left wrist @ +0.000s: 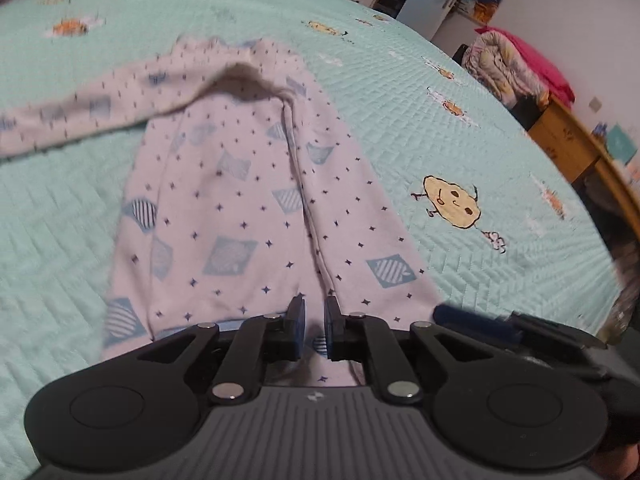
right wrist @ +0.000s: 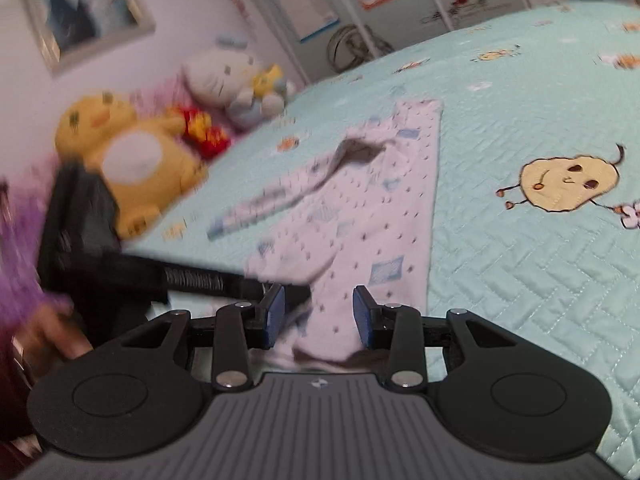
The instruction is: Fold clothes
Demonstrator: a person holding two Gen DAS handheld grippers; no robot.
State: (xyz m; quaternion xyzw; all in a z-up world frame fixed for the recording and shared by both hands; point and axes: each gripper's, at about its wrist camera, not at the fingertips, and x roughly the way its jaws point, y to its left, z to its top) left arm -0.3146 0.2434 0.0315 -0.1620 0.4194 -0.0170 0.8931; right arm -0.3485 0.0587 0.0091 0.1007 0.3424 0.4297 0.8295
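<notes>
Left hand-held gripper (left wrist: 314,322) has its jaws nearly together, pinching the hem of the patterned shirt (left wrist: 224,184). Right hand-held gripper (right wrist: 319,316) stands spread with shirt cloth bunched between its pads. Shirt lies flat on the quilted bed (left wrist: 460,120), one sleeve folded across

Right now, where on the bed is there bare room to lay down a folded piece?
The quilt lies bare between the patterned top and the wooden furniture, around the embroidered potato figure. It is crowded by the plush toys along the wall.
</notes>
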